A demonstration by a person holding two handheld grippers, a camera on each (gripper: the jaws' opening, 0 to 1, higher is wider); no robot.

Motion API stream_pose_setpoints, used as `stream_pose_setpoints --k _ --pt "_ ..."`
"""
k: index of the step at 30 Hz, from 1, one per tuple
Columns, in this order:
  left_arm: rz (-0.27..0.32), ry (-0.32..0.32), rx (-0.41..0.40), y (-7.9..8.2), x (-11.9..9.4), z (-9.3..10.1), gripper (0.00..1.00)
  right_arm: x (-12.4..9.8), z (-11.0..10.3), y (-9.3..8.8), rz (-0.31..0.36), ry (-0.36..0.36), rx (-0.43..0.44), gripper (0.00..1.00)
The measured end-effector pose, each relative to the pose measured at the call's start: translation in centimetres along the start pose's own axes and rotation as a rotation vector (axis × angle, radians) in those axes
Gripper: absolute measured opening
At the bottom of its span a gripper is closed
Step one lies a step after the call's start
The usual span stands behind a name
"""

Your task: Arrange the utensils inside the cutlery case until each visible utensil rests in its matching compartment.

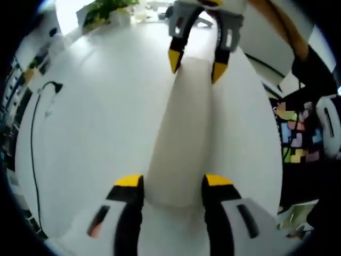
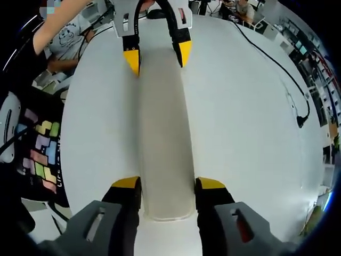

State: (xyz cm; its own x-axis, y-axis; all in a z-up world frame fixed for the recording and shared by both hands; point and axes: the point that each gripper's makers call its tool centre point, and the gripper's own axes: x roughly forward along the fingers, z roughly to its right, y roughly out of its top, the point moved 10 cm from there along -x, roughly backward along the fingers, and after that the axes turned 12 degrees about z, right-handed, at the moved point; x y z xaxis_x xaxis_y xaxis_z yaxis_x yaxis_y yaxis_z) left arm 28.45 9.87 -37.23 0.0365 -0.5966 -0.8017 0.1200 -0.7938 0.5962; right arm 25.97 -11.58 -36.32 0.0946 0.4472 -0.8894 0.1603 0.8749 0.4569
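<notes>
I can read no text, label, brand or number anywhere in either view. In the right gripper view, a person's grey shirt [image 2: 68,38] at the upper left of the frame carries a dark printed graphic, but it is too small and blurred for me to make out any letters. At the left edge of that view a dark garment [image 2: 43,154] shows a pattern of coloured blocks, and the same pattern appears at the right edge of the left gripper view; these are shapes, not writing. The white bench [image 1: 106,117] bears no markings I can read.
</notes>
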Motion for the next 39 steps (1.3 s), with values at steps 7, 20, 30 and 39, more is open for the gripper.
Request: stream_pose_setpoints --k 7,20,30,39 --pt "0.003 0.006 0.002 0.1 0.0 0.1 0.46 -0.3 0.0 0.1 0.008 0.004 -0.009 0.41" --pt "0.084 -0.027 -0.01 -0.4 -0.1 0.3 0.45 -0.7 0.0 -0.8 0.069 0.062 0.046 0.41" --pt "0.104 -0.031 0.0 -0.1 0.2 0.5 0.45 -0.4 0.0 -1.7 0.096 0.104 0.075 0.4" --pt "0.117 -0.032 0.007 -0.4 0.1 0.6 0.45 -0.1 -0.8 -0.7 0.002 0.059 0.058 0.4"
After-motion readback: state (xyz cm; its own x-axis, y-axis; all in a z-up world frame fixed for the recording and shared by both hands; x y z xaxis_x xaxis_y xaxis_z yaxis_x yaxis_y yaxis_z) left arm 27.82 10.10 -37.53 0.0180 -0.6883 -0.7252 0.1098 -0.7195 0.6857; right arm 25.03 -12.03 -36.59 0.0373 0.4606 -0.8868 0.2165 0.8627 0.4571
